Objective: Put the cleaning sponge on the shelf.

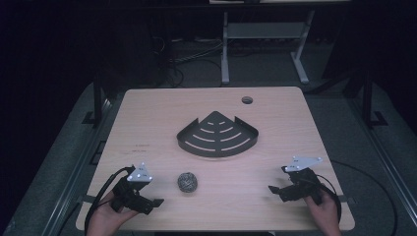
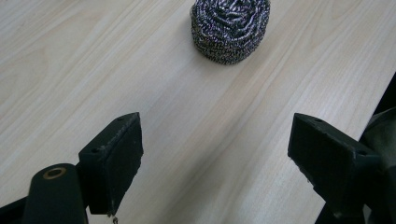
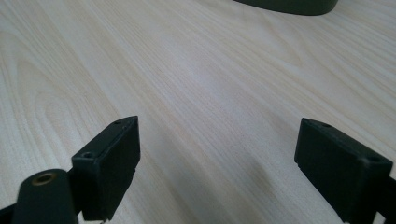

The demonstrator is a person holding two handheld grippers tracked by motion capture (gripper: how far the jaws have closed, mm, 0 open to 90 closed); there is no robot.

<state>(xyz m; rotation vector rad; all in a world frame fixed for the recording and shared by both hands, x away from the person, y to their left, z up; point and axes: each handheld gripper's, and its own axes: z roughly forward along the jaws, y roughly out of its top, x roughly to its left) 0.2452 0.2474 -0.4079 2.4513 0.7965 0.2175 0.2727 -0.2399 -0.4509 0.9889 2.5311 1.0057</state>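
A round steel-wool scourer (image 1: 187, 182) lies on the wooden table near its front edge, left of centre. In the left gripper view the scourer (image 2: 230, 29) sits ahead of the jaws, which stand wide apart with nothing between them. My left gripper (image 1: 155, 202) rests at the front left, just left of the scourer, open. A dark fan-shaped corner rack (image 1: 218, 134) with slotted floor sits mid-table. My right gripper (image 1: 273, 190) is at the front right, open and empty above bare wood (image 3: 205, 107); the rack's rim (image 3: 299, 5) shows at the top of that view.
A round cable hole (image 1: 247, 100) is cut near the table's far edge. The table's front edge (image 1: 216, 228) runs just below both hands. Behind the table stand a metal frame (image 1: 265, 34) and loose cables on the floor.
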